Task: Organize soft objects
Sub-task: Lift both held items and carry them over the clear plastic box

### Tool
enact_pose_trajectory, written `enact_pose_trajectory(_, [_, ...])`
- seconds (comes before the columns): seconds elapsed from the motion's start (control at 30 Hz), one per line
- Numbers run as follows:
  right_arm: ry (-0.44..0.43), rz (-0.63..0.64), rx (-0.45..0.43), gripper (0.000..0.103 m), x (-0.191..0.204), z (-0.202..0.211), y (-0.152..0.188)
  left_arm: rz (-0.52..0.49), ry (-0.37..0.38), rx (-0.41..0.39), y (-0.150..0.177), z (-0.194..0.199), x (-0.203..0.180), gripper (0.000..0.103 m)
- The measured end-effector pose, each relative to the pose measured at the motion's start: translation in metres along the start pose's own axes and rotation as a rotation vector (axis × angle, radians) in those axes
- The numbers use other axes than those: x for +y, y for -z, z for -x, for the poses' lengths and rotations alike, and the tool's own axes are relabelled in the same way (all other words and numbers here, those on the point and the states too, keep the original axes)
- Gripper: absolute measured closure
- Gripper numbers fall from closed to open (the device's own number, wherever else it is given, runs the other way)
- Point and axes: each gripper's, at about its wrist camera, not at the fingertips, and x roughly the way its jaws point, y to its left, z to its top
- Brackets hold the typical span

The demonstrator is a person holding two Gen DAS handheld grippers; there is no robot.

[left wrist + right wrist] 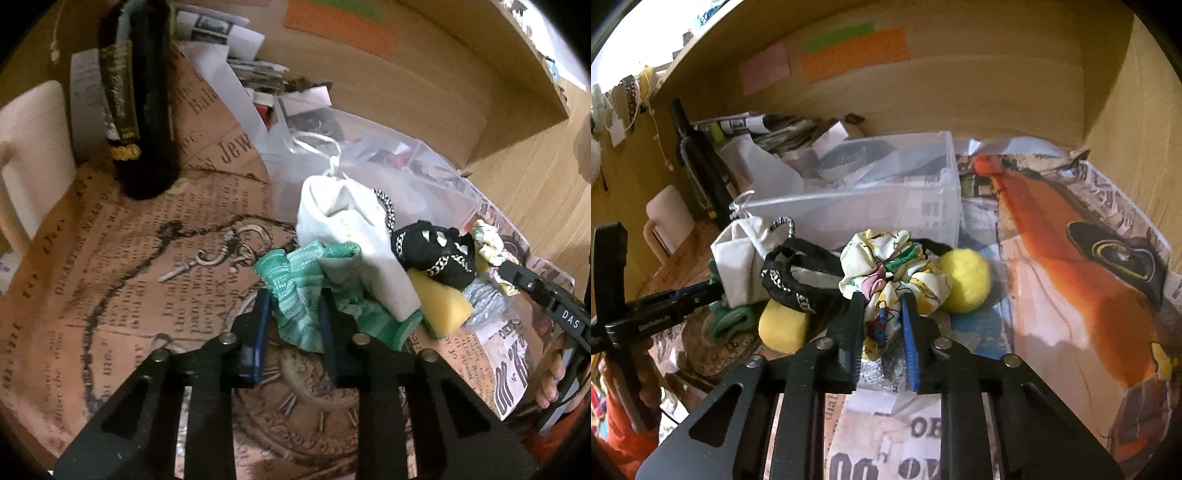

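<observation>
Left gripper (295, 310): pinching the green knitted cloth (306, 291) between its two blue-padded fingers, low over the newspaper-print cover (129, 258); in the right wrist view it shows only from the side (713, 286), reaching in from the left.
Right gripper (882, 314): fingers closed onto the floral scrunchie (897, 269), the fabric bunched between them; in the left wrist view it comes in from the right edge (495, 264), its tips at the scrunchie (487, 243).
Soft pile: gathered just in front of the clear plastic bin (857, 199), all pieces touching or overlapping.
White drawstring pouch (347, 236): lies over the green cloth, its cord toward the bin.
Black chain-trimmed piece (432, 251): between the pouch and the scrunchie, resting on the yellow sponge (439, 299).
Only in the right wrist view: a yellow felt ball (964, 280) just right of the scrunchie, an orange car print on the cover, and pink, green and orange sticky notes (855, 53) on the wooden back panel.
Only in the left wrist view: a dark bottle with a gold-lettered label (136, 92) standing well left of the pile, a cream mug (33, 147) beside it, and a silver shiny wad (484, 302) by the sponge.
</observation>
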Motion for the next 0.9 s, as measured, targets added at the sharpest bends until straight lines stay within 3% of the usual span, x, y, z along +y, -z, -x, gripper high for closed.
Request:
enact_pose_trajectory(0.53, [0.005,0.033,-0.216,0.088,0.006,0.042,-0.041,-0.072,-0.058,-0.225,-0.043,0.066,-0.015,0.083])
enact_pose_trajectory(0.9, [-0.033,0.082,-0.253,0.088,0.018,0.023,-0.079,-0.097,-0.063,-0.336,-0.099,0.058,-0.03,0.083])
